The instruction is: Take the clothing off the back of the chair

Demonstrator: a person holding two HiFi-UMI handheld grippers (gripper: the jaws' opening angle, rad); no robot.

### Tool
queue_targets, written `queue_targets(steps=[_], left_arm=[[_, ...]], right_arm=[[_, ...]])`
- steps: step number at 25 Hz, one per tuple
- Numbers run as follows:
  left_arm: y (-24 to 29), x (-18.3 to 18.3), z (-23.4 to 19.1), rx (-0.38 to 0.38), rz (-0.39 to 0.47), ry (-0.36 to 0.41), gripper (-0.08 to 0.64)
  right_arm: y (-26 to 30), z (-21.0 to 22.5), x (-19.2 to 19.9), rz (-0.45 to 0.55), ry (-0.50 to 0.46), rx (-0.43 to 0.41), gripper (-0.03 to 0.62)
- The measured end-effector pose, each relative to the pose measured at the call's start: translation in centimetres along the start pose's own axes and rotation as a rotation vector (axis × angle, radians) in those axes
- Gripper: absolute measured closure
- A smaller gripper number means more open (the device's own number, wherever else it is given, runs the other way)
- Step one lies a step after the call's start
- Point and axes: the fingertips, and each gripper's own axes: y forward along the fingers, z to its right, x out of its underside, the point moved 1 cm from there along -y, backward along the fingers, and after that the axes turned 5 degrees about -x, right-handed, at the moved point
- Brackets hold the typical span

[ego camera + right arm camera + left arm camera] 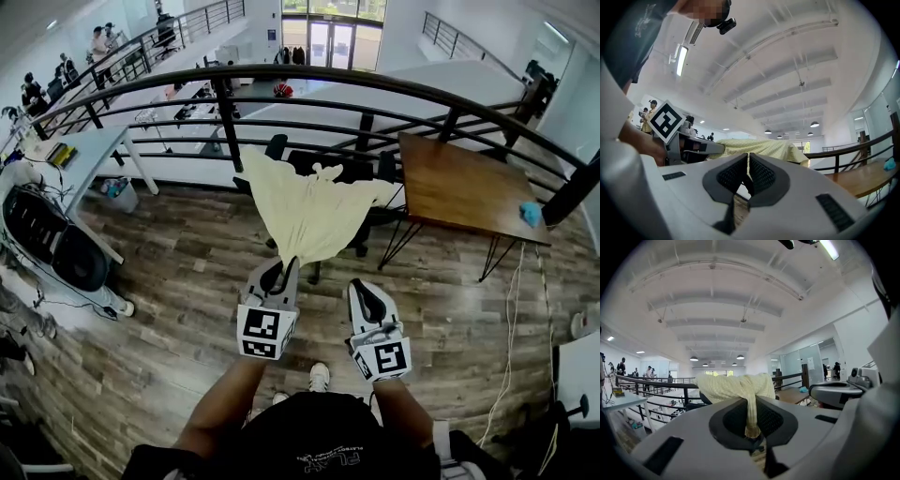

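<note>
One pale yellow garment (pixel 314 211) is draped over the back of a black chair (pixel 356 172), at 12 o'clock from the grippers in the head view. Its long axis runs 12 to 6. The wide end lies over the chair back and the narrow bunched end points at 6 into the left gripper (pixel 284 267).

There are two grippers. The left gripper's jaws are clamped tight on a gathered strip of the garment. The right gripper (pixel 361 289) is just beside it at 3 o'clock, jaws pressed together with nothing between them, clear of the cloth.

One wooden table (pixel 459 183) stands at 3 o'clock of the chair.
</note>
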Motion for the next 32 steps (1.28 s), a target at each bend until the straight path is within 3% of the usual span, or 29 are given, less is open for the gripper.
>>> queue_targets(steps=[8, 20, 28, 32], left_arm=[[-4.0, -1.3, 0.1, 0.004, 0.047, 0.023, 0.528], [-9.3, -0.9, 1.0, 0.053, 0.071, 0.018, 0.528], [-13.2, -0.6, 0.3, 0.058, 0.086, 0.012, 0.528], [-14.3, -0.4, 0.5, 0.065, 0.085, 0.047, 0.528]], right_arm=[[-1.6, -2.8, -1.8, 0.011, -0.025, 0.008, 0.566], [-4.8, -4.7, -2.2, -0.016, -0.028, 0.113, 0.566], [-5.8, -8.2, -1.5, -0.038, -0.009, 0.106, 0.566], [-5.8, -9.3, -1.4, -0.042, -0.004, 0.100, 0.566]])
